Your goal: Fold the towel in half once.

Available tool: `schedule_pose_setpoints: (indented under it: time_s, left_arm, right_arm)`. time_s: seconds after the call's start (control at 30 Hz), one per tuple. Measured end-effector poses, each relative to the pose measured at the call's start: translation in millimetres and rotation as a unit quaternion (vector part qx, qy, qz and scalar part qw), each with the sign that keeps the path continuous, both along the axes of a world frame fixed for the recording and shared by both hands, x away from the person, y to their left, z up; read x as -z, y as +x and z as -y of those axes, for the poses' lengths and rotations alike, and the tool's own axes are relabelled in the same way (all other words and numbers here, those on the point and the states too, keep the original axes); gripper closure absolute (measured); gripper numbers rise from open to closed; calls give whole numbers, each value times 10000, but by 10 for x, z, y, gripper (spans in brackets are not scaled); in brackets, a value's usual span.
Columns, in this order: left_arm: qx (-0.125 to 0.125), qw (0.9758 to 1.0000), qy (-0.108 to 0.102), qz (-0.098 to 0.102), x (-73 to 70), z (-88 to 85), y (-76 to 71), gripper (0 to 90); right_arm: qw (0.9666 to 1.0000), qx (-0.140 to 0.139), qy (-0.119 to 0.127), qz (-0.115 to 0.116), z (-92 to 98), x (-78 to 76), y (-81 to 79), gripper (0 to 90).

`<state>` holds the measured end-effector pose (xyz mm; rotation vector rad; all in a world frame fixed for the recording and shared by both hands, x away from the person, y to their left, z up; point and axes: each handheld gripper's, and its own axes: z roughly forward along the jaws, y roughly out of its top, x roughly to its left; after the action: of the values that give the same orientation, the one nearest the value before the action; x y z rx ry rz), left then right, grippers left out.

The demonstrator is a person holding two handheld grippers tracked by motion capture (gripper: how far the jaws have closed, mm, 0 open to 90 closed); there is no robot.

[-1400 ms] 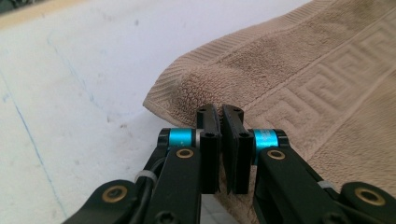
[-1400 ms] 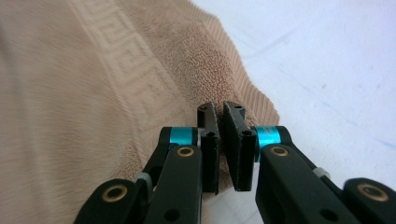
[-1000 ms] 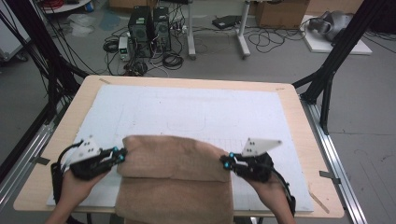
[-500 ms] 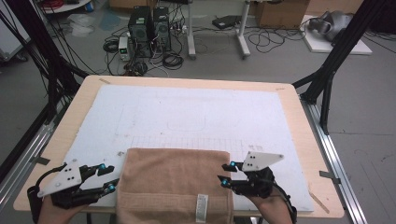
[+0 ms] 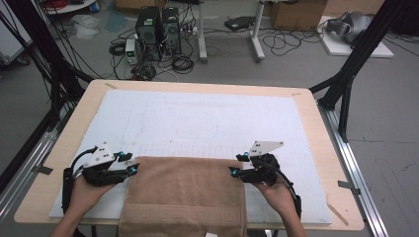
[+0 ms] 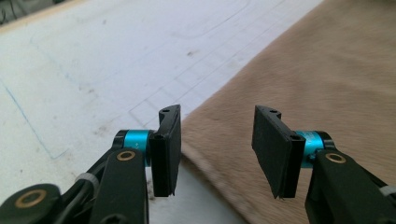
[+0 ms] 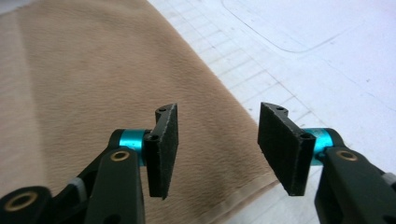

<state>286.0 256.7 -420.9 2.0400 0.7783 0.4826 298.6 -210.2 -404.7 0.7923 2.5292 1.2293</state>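
Tan, short-piled towel (image 5: 185, 195), folded flat into a rectangle, low in the centre of the high view. Far edge straight across the white mat, near end draped past the desk's front edge. Surface smooth, with a woven band near the bottom.

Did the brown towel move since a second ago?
Yes. The brown towel slid toward the table's near edge, and its far edge now lies flat. Both tongs, left and right, have just opened and let go.

Grey floor (image 5: 385, 123); tangled cables (image 5: 178, 61)
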Motion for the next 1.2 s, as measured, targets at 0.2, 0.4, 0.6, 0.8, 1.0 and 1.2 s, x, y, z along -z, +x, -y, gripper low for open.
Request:
schedule_pose_setpoints:
  time_s: [0.2, 0.4, 0.6, 0.8, 1.0, 1.2]
  left_arm:
    - [-91, 9992, 108, -365, 154, 48, 226, 455]
    - [9, 9965, 98, -835, 245, 60, 323, 484]
    - [138, 9961, 97, -868, 233, 73, 307, 642]
    - [133, 9961, 97, -867, 232, 77, 310, 645]
    - [23, 9958, 45, -911, 243, 67, 332, 566]
    - [164, 9964, 169, -819, 213, 119, 308, 794]
  right_arm:
    - [9998, 117, -95, -85, 12, 154, 111, 418]
    - [9994, 158, -96, -301, 14, 293, 168, 411]
    - [9988, 161, -242, -397, -9, 366, 199, 494]
    - [9981, 417, -186, -402, 57, 357, 267, 416]
    - [9976, 260, -261, -578, 24, 377, 331, 518]
    - [9969, -65, -310, -722, -25, 340, 326, 803]
